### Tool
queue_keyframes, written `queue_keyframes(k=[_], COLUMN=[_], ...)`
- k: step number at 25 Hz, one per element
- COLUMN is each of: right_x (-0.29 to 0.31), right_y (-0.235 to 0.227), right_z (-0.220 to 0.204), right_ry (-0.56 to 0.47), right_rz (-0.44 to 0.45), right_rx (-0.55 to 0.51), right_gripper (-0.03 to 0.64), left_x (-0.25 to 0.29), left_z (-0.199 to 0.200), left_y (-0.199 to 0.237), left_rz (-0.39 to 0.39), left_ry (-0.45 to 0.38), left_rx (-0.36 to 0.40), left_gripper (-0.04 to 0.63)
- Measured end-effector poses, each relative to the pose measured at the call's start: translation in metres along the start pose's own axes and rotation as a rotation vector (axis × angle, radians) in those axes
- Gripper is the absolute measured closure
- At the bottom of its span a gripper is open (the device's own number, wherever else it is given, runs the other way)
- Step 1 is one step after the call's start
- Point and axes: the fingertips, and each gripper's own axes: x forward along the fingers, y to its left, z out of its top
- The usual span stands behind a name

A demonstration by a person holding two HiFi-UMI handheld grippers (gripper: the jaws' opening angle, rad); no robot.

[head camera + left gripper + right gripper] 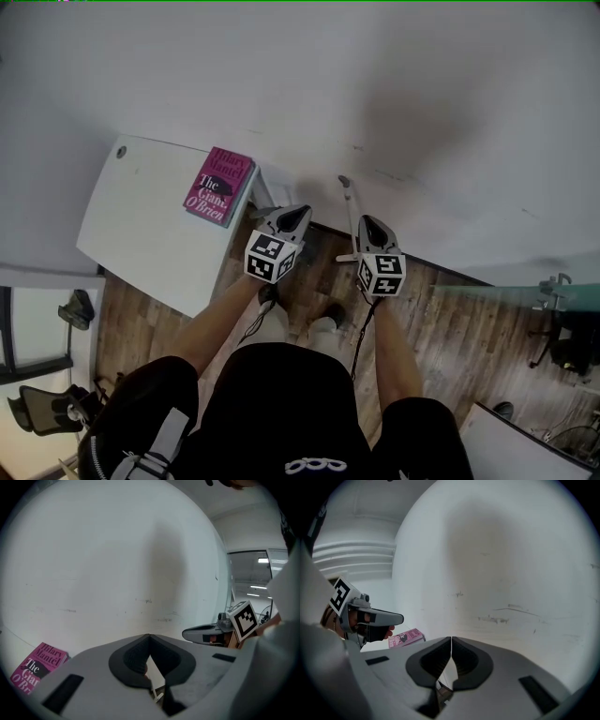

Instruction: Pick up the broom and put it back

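Note:
The broom shows in the head view as a thin grey pole standing against the white wall, its foot on the wooden floor. My right gripper is shut and empty, its tip just right of the pole. My left gripper is also shut and empty, left of the pole and beside the table's corner. In the left gripper view the jaws meet with nothing held, and the right gripper hangs off to the right. The right gripper view shows closed jaws facing the bare wall.
A white table stands at the left against the wall, with a pink book on its far corner. A black office chair is at lower left. A glass desk edge and dark equipment are at the right.

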Motion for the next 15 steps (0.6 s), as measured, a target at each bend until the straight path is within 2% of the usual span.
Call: queue_keyframes(k=[6, 15], right_x=[0.032, 0.084], right_y=[0.004, 0.0], right_z=[-0.01, -0.041], right_ry=[0.013, 0.054], right_rz=[-0.022, -0.067], right_rx=[-0.002, 0.009], right_gripper=[0.598, 0.597], left_x=[0.002, 0.023], left_z=[-0.011, -0.041], left_y=[0.033, 0.068], left_rz=[0.005, -0.034], left_ry=[0.006, 0.052], left_rx=[-0.027, -0.011], left_gripper=[0.576, 0.576])
